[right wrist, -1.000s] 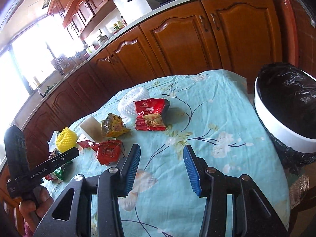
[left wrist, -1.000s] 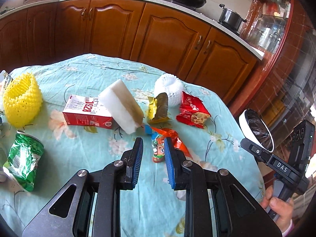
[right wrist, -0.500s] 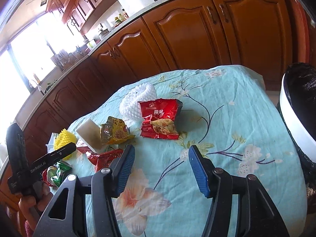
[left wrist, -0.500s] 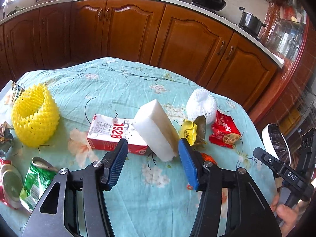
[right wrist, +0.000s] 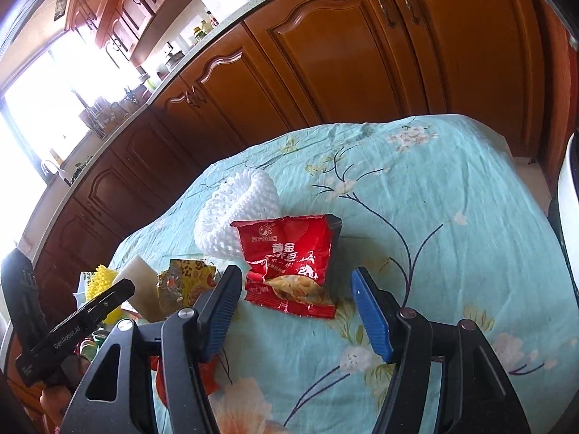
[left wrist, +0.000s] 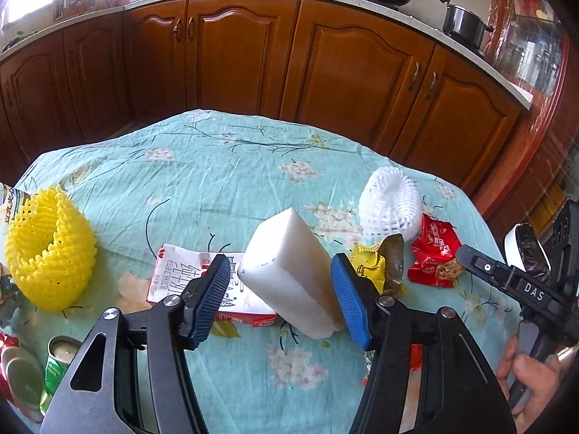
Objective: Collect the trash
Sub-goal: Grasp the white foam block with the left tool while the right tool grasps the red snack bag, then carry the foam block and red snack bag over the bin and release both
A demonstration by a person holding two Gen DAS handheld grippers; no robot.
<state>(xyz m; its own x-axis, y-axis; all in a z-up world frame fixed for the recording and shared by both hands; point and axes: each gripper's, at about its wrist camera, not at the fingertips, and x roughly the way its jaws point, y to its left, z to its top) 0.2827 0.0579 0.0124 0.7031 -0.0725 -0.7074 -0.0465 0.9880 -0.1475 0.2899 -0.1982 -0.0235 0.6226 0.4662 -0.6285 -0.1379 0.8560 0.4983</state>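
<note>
Here the left claw [left wrist: 280, 298] gapes around the white foam block [left wrist: 289, 275]; the right claw [right wrist: 296, 311] gapes around the red snack packet [right wrist: 293, 264].

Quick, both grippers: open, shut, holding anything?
Left gripper: open, empty, straddling the white foam block.
Right gripper: open, empty, facing the red snack bag.
</note>
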